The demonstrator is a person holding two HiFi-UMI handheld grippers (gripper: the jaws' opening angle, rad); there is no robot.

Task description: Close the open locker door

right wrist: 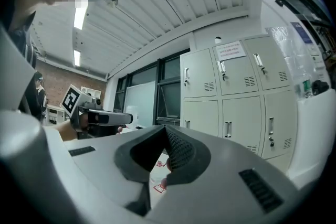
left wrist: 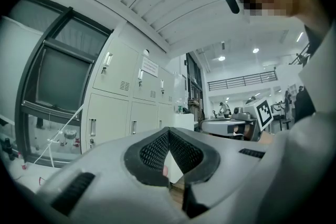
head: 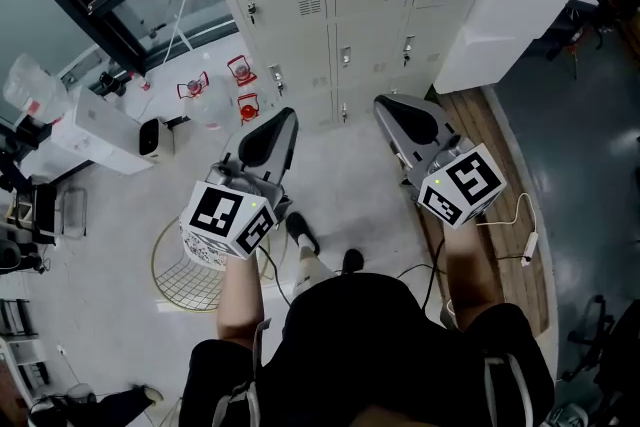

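Facing the bank of pale lockers (head: 340,5) and standing well apart from it, with floor between. Holding the left tongs (head: 286,115) clenched, tips met and nothing between them; holding the right tongs (head: 384,103) the same way, level with the left and pointed at the same bank. Cannot find an open locker door: every door in view sits flush in its frame (handles and vent slots all in one plane, in both gripper views too). Fits either a door already pushed home or an open one lying beyond the edges of the views, so cannot name a step in hand. Calls next for scanning the rows for any door standing proud.
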